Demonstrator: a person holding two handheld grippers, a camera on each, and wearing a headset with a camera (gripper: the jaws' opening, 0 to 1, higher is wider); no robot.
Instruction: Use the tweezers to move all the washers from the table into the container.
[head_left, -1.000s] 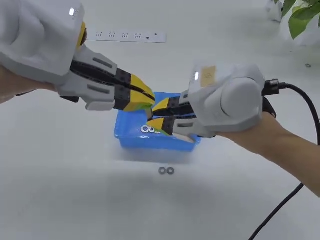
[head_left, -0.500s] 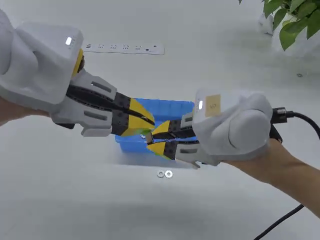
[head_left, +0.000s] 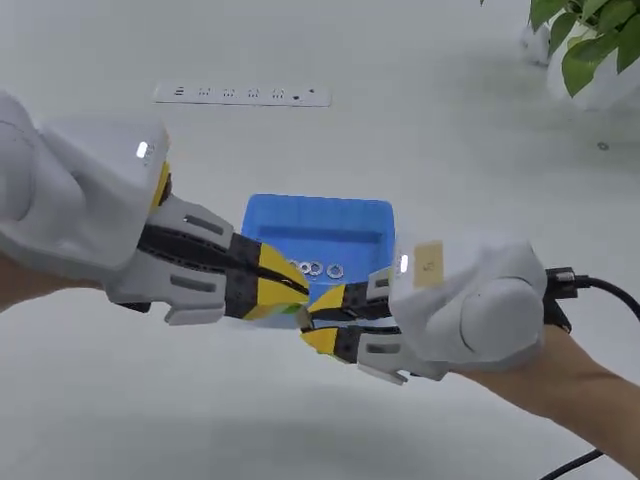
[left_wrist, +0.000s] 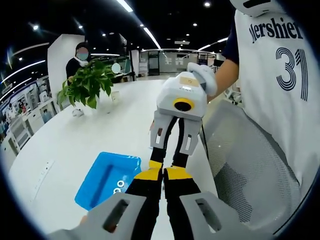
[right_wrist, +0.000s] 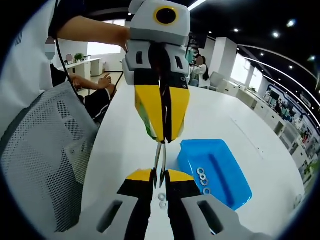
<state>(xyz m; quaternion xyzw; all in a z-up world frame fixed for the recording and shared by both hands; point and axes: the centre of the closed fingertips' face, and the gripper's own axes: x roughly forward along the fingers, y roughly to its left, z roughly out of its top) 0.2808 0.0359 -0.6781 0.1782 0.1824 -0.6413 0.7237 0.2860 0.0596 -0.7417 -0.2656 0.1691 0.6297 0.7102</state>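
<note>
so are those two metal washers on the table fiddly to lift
The two small flat metal washers look light, so a nudge probably slides them. Lying flat on the smooth white table, they're likely slippery to pinch.

left gripper (left_wrist: 163, 175) jaws together | right gripper (left_wrist: 167, 162) facing, tip-to-tip | washers (left_wrist: 119, 186) inside blue container (left_wrist: 100, 175)

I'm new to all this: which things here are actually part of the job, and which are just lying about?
Part of the job: tweezers, two washers on the table, blue container, washers already inside it.
Lying about: power strip, potted plant.
</note>
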